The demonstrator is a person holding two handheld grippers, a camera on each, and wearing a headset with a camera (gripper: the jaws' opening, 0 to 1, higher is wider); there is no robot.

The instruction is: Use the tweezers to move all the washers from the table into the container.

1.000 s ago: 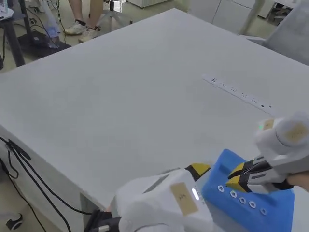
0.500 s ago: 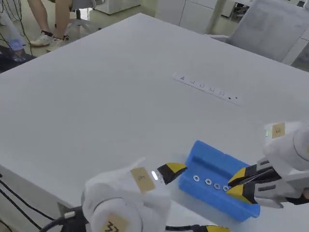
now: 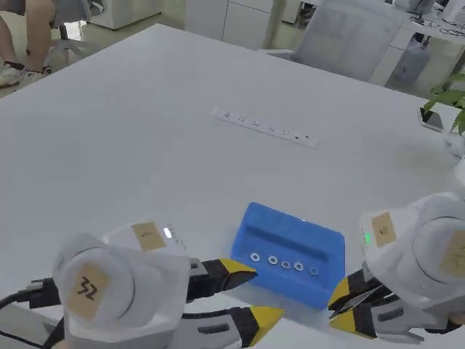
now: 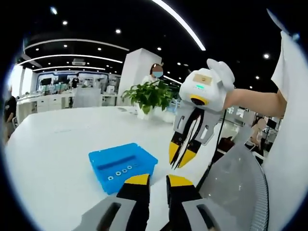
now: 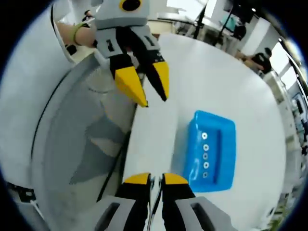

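A blue container [image 3: 290, 224] sits near the table's front edge with several washers [image 3: 285, 264] in a row inside it. The washers [image 5: 205, 155] also lie lined up in the container [image 5: 226, 129] in the right gripper view. My right gripper [image 3: 345, 306] is just right of and nearer than the container, shut on thin metal tweezers [image 5: 153, 195]. My left gripper [image 3: 254, 292] stands open and holds nothing, its far jaw near the container's left front corner. The right gripper [image 4: 181, 155] points down beside the container [image 4: 107, 159].
A white power strip [image 3: 265, 129] lies across the middle of the table. A grey chair [image 3: 349, 36] stands at the far side and a plant [image 3: 445, 109] at the right. A grey chair back [image 5: 96, 144] is close below the front edge.
The head camera has swung, shifting the whole picture. My right gripper, earlier over the row of washers, is now drawn back to the container's near right side. The left gripper stays open.
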